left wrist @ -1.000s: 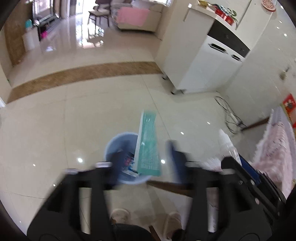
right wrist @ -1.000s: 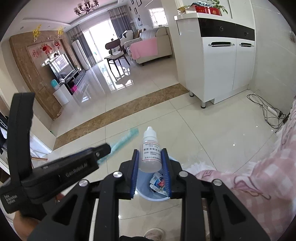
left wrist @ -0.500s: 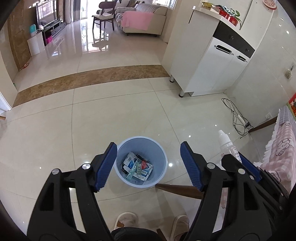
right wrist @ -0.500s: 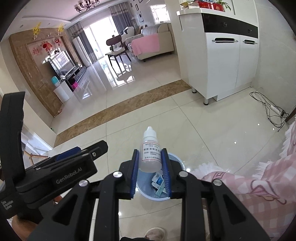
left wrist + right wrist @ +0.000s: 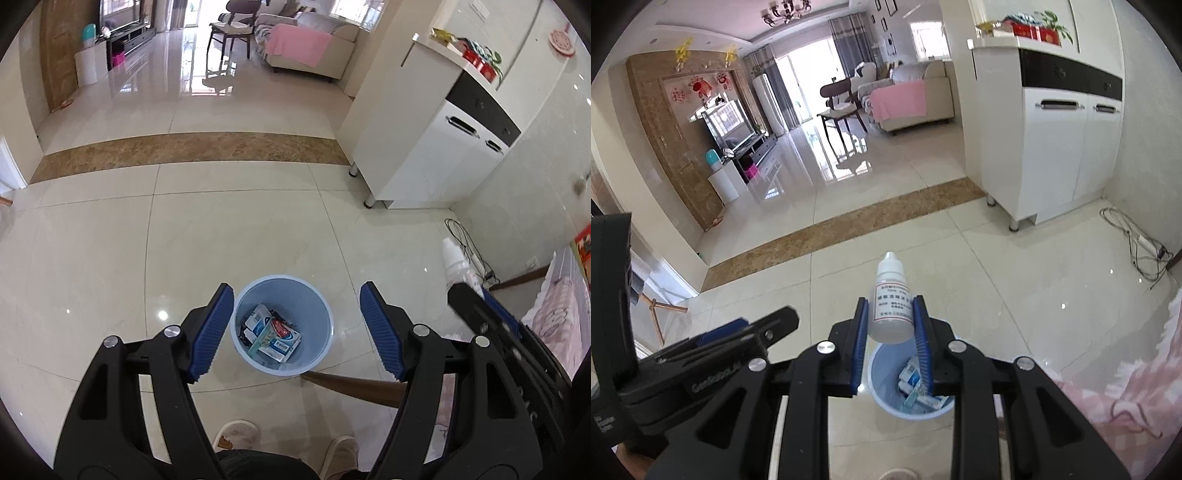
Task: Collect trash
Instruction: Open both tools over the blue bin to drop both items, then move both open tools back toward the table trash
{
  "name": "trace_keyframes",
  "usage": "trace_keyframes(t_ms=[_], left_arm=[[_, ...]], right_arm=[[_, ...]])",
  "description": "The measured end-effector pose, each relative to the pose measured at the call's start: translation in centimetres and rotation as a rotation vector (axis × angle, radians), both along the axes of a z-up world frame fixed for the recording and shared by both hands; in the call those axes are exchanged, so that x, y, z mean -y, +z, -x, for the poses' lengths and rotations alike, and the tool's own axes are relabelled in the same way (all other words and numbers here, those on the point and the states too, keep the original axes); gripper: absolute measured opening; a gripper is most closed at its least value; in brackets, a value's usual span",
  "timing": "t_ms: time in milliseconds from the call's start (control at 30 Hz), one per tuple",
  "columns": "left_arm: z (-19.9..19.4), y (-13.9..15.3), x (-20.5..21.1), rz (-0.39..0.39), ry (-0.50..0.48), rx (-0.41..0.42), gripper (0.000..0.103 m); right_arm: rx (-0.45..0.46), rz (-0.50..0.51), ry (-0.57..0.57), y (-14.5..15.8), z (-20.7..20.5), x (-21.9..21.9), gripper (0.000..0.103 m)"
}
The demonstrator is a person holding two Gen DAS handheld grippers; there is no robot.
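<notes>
our left gripper (image 5: 297,332) hangs with its blue pads spread wide and nothing between them, pointing down at the pale blue wastebasket (image 5: 282,363) on the glossy tiled floor. our right gripper (image 5: 891,341) is clamped on a small white dropper bottle (image 5: 891,308), cap up, the ribbed pads pressing both sides of its printed label. in the right wrist view the bottle sits directly over the near part of the basket's opening, so we judge it is lined up for a drop.

the basket already holds several pieces of trash: blue-and-white medicine boxes (image 5: 271,338) and what looks like a flat teal packet leaning among them. so part of the collecting looks done, and the dropper bottle is the item in hand right now, not yet released. in the left wrist view the bottle's cap shows off to the right, above the black frame of the other gripper.

what is left, as far as we can tell: let the bottle fall into the basket, then fetch anything more. we cannot see other loose trash on the floor here; a pink tablecloth edge (image 5: 1126,398) at the right hides whatever lies on the table, so we cannot say how much remains. our slippers (image 5: 236,434) stand just beside the basket.
</notes>
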State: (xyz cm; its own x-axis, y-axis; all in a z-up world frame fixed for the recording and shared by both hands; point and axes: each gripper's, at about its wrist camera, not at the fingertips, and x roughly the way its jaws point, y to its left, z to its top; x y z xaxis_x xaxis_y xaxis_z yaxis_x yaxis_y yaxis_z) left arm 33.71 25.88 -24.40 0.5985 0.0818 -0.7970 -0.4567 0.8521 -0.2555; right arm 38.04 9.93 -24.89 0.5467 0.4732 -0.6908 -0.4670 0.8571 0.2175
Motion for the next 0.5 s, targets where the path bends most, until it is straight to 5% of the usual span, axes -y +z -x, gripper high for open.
trace_keyframes(t_ms=[133,500], left_arm=[[0.5,0.5,-0.3,-0.005,0.023,0.008,0.071],[2.1,3.4,2.0,-0.012,-0.014,0.072,0.071]], right_arm=[[0.039,-0.013,-0.019,0.5,-0.4,-0.5,0.047],[0.09,-0.023,-0.098,4.0,2.0,3.3,0.055]])
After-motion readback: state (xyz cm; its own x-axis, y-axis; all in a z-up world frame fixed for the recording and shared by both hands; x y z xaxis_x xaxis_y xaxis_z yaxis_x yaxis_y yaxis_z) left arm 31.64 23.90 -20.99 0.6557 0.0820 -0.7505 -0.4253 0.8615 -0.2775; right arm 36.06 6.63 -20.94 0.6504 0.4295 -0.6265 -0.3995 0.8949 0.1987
